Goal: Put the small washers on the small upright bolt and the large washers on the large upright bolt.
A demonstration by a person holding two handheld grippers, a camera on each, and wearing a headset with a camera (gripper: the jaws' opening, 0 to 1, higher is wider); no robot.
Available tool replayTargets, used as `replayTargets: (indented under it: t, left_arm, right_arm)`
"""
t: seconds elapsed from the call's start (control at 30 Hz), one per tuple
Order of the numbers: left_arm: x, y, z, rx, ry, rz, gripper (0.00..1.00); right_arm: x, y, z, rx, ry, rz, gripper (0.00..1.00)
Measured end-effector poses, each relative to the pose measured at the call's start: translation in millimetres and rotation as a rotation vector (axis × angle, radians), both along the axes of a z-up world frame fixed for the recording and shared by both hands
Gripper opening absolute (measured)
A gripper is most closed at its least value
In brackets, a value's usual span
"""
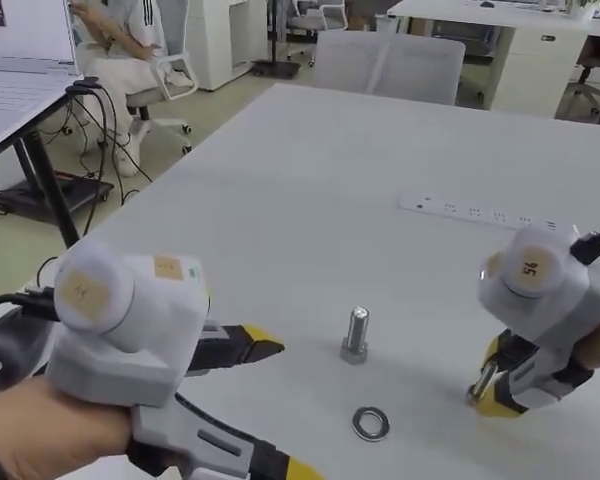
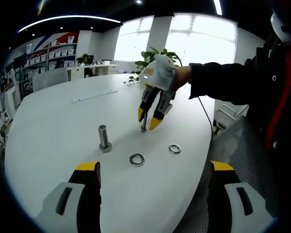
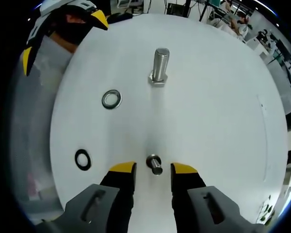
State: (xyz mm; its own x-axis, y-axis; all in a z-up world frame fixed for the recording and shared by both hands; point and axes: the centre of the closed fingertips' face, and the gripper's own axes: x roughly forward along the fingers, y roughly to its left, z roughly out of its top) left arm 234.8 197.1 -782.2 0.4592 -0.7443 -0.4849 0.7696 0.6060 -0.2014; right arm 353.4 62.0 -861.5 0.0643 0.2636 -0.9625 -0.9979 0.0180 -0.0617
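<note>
right gripper view: one washer [image 3: 82, 159] near table [image 3: 208, 97] edge

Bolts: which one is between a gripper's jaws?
The small bolt, between the right gripper's jaws. The large bolt stands alone, farther out on the table.

The right tool [image 1: 489, 384] partly hides the small bolt [image 1: 480, 381].

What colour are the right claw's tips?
Yellow, seen best on the right claw in the right gripper view.
</note>
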Motion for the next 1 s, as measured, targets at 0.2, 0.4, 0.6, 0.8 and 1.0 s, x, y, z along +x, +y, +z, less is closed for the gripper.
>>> replayTargets:
  t: [0.2, 0.4, 0.6, 0.8, 1.0]
  left_arm:
    - [-0.1, -0.6, 0.4, -0.001, -0.002, -0.002, 0.91]
    - [0.0, 0.0, 0.6, 0.0, -0.002, -0.005, 0.92]
    - [0.2, -0.4, 1.6, -0.001, -0.005, -0.01, 0.92]
    - [1.1, 1.3, 3.3, -0.003, -0.012, -0.006, 0.92]
    - [2.2, 1.0, 4.9, -0.007, -0.018, -0.006, 0.92]
  right_arm:
    - [-1.7, -6.1, -0.4, 0.0, 0.0, -0.011, 0.35]
    - [-3.3, -14.4, 0.9, -0.004, -0.005, -0.025, 0.38]
    - [-8.0, -20.7, 3.4, -0.008, -0.007, -0.035, 0.4]
    - [-16.3, -27.4, 6.7, -0.01, -0.009, -0.045, 0.41]
    - [-28.6, -32.0, 5.9, -0.01, 0.001, -0.05, 0.41]
